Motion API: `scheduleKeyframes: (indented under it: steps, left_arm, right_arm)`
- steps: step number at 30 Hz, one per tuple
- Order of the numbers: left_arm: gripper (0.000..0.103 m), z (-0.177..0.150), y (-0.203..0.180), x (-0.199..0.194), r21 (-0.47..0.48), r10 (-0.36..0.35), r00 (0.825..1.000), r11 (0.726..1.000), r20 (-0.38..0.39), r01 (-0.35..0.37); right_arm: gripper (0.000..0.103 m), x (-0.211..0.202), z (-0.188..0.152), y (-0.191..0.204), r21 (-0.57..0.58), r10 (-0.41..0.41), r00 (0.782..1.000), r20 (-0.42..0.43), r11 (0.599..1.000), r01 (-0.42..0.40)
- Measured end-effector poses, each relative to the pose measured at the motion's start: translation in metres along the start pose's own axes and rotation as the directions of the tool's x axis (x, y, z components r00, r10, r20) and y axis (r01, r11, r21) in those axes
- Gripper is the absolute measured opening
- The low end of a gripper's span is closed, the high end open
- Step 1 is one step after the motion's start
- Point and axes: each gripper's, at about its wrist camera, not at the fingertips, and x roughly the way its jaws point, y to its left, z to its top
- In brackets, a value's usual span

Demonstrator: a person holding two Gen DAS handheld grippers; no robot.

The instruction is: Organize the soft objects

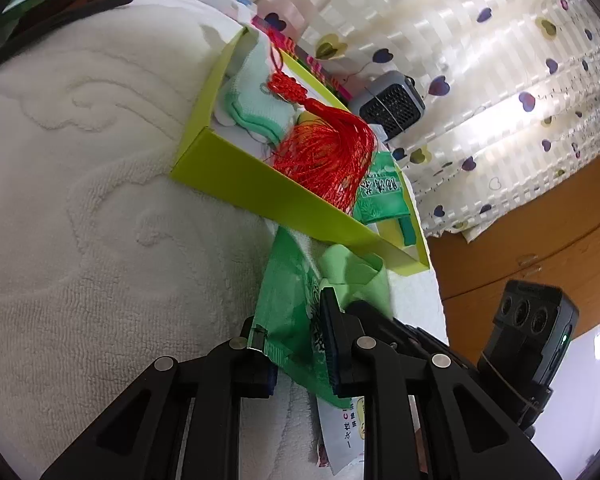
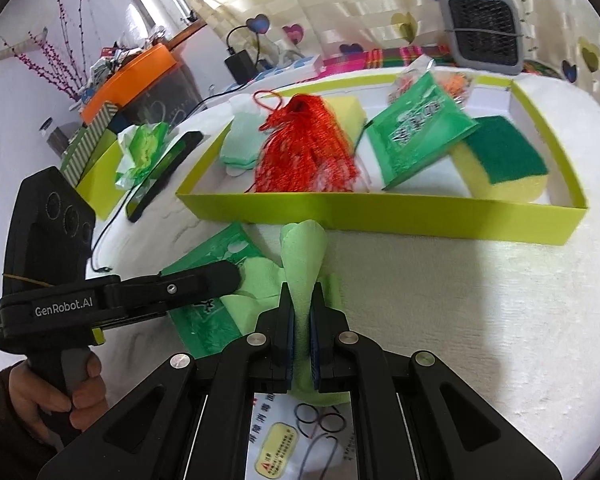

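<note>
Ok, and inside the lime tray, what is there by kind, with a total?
Sponges: 2
Green packet: 1
Red tassel: 1
Pale green cloth: 1
Clear packet with orange contents: 1
Total: 6

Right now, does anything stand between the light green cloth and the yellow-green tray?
Only the tray's near wall stands between. The light green cloth, pinched by the right gripper, lies just before it, so it must go over.
</note>
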Motion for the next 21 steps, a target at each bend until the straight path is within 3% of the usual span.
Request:
scheduleKeyframes:
  steps: [3, 11, 21]
  left_arm:
    - [0.017, 0.0, 0.001, 0.0, 0.005, -0.002, 1.0, 1.0, -0.001, 0.002]
    - [0.011, -0.002, -0.012, -0.001, 0.084, 0.021, 1.0, 0.996, 0.014, -0.022]
    - [0.007, -0.004, -0.043, -0.019, 0.215, 0.077, 0.994, 0.972, 0.081, -0.093]
  right_arm:
    - [0.006, -0.008, -0.001, -0.004, 0.01, -0.063, 0.998, 0.027, 0.998, 0.063]
    - [0.006, -0.019, -0.002, -0.015, 0.05, -0.073, 0.997, 0.039, 0.996, 0.071]
    - [0.006, -0.041, 0.001, -0.011, 0.043, -0.084, 0.992, 0.097, 0.996, 0.08]
